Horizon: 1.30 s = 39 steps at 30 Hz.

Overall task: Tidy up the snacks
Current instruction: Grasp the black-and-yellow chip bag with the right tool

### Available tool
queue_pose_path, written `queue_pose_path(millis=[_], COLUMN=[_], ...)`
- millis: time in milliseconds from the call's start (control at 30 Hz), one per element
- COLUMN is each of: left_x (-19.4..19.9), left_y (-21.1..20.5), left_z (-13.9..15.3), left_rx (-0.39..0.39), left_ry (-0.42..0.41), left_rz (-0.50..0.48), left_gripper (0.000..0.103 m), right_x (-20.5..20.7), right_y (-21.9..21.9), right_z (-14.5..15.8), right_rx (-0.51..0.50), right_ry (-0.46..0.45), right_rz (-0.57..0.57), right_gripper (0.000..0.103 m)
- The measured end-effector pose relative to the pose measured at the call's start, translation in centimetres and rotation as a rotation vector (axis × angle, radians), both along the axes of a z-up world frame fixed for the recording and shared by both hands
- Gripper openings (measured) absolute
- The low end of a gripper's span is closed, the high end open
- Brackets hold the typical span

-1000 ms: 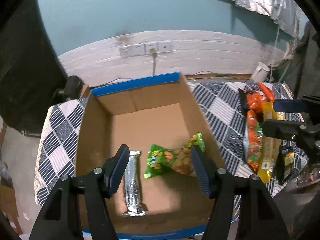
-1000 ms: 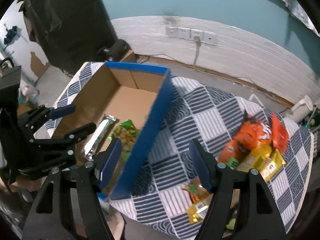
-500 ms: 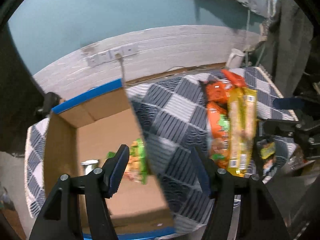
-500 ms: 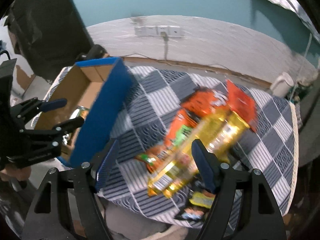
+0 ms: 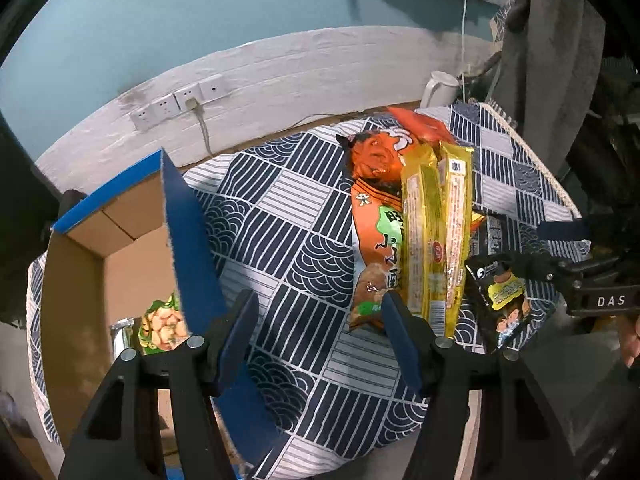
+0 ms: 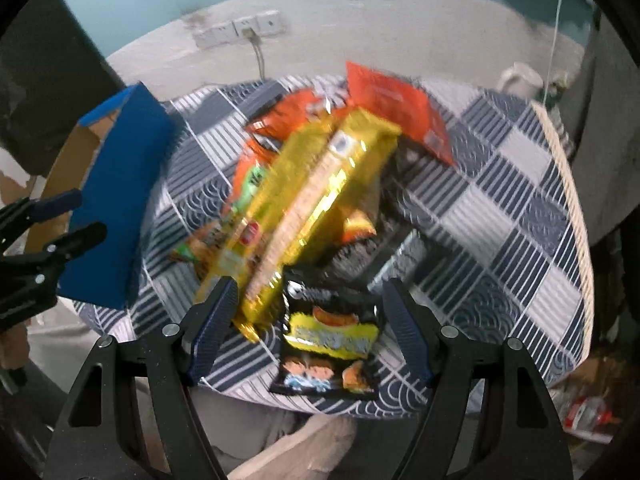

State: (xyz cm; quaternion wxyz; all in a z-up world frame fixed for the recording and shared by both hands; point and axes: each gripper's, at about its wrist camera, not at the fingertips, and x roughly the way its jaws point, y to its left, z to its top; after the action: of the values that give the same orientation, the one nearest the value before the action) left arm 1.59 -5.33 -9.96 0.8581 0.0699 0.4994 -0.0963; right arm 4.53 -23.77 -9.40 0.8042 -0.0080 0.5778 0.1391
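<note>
A blue-rimmed cardboard box [image 5: 188, 216] stands at the left of the checked table; it holds a green snack bag [image 5: 162, 326] and a silver bar [image 5: 119, 332]. A pile of snacks lies at the right: long yellow packs [image 5: 434, 236], orange bags [image 5: 376, 160] and a small black bag [image 5: 506, 300]. My left gripper [image 5: 320, 334] is open and empty above the cloth between box and pile. My right gripper [image 6: 308, 330] is open, its jaws either side of the black bag [image 6: 330, 338], beside the yellow packs [image 6: 308, 196]. The box [image 6: 120, 196] is at its left.
The table wears a blue and white checked cloth [image 5: 280, 208]. A white wall with sockets [image 5: 180, 98] runs behind it. A white mug [image 5: 440, 88] stands at the far right corner. Grey fabric [image 5: 556, 60] hangs at the right.
Both grippers have swung right, away from the box and over to the snack pile. The right gripper now frames the black bag. Both stay open.
</note>
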Motion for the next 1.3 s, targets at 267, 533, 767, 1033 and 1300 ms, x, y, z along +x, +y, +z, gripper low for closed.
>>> queue_pose_path(millis=[267,533,767,1033,1300], left_x=[0.3,1.1,1.6,2.1,3.2], left_y=[-1.7,-2.5,-2.5,-2.9,-4.0], left_z=[-2.9,-4.9,-6.1,-6.2,-6.1], left_rx=[0.009,0.016,0.018,0.009,0.0], left_ry=[0.076,0.107,0.138,0.146,0.145], left_rz=[-0.022,-0.017,-0.012,-0.015,-0.017], left_gripper=[0.065,0.065,0.065,0.065,0.065], right_x=[-0.1,-0.5,-0.3,-0.7,-0.6], right_y=[-2.1,-1.4,-0.6,0.2,-0.4], right_z=[-3.5,-5.4,-7.2,-8.9,-8.1], right_rx=[0.016,0.003,-0.009,-0.08,-0.087], right_ry=[0.098,0.136,0.162,0.155,0.111], right_rz=[-0.073,-0.057,-0.063,-0.01,0.021], right_gripper=[0.076,0.076,0.078,0.078,0.06])
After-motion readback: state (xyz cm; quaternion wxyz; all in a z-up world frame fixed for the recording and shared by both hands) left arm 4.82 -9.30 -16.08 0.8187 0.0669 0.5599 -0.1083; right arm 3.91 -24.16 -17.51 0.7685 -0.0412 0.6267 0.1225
